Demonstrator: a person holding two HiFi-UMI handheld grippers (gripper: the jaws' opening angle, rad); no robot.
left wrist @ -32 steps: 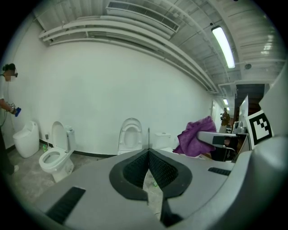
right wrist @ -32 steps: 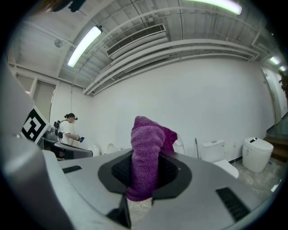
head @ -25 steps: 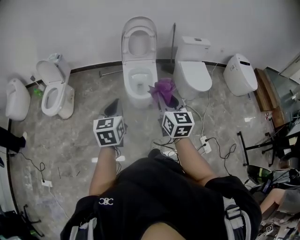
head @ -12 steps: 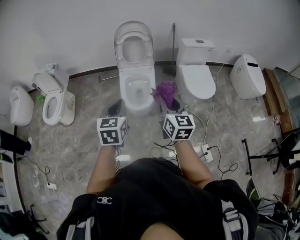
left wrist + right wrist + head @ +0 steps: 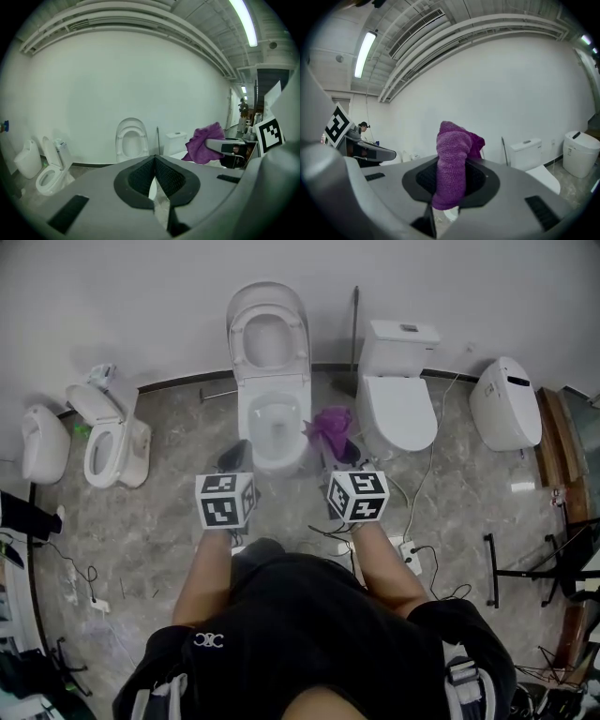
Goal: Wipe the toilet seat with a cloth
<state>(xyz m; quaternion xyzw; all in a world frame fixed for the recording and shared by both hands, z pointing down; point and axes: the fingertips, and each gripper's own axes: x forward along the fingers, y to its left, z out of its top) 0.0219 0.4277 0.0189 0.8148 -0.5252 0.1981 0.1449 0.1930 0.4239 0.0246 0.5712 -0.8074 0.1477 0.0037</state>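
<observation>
A white toilet (image 5: 271, 418) with its seat and lid raised (image 5: 268, 338) stands against the wall straight ahead; in the left gripper view the raised toilet seat (image 5: 131, 139) shows in the middle. My right gripper (image 5: 339, 448) is shut on a purple cloth (image 5: 330, 427), which hangs bunched just right of the bowl. In the right gripper view the purple cloth (image 5: 452, 164) stands up between the pads. My left gripper (image 5: 236, 455) is shut and empty, in front of the bowl's left side. Its pads (image 5: 140, 177) meet in the left gripper view.
A second white toilet (image 5: 397, 407) with its lid down stands to the right, and a third (image 5: 506, 405) further right. A smaller open toilet (image 5: 107, 441) and a white fixture (image 5: 42, 442) stand at the left. Cables and a power strip (image 5: 411, 556) lie on the marble floor.
Both grippers have moved closer to the middle toilet, the right one carrying the purple cloth. The view has shifted, so the toilets sit further right in the picture.
</observation>
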